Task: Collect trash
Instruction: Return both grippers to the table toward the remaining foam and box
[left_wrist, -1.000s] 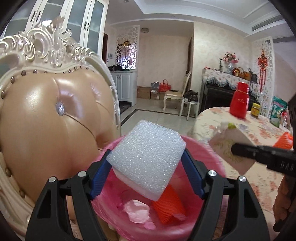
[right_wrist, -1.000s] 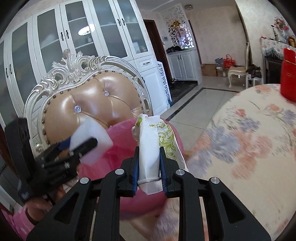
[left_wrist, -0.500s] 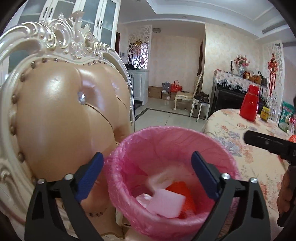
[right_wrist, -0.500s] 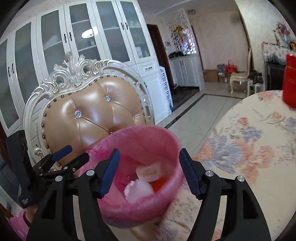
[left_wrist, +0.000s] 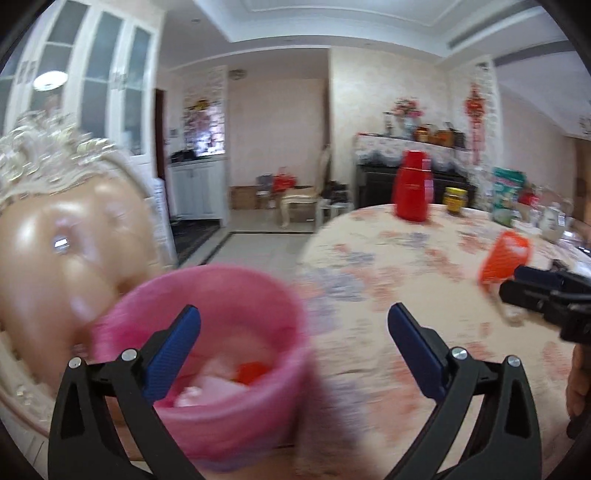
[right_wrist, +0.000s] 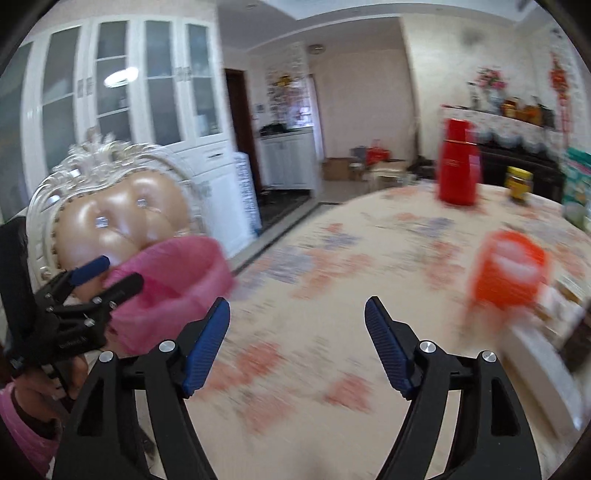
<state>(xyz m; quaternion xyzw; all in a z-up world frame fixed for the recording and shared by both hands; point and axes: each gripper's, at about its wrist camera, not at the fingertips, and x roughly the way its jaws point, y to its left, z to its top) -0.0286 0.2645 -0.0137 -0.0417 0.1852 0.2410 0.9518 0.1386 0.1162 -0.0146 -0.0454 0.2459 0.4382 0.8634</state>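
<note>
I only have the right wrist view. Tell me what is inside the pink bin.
Observer: The left wrist view looks down into the pink bin: white pieces and one orange piece lie at the bottom.
Operator: Now report the left gripper head-on.
Observer: The left gripper is wide open with nothing between its fingers, which have just been opening.

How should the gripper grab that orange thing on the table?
The picture is blurry, so this is a guess: the right gripper, open and empty, could come from the front and pinch the orange package across its narrower sides, since it stands on the flowered table.
</note>
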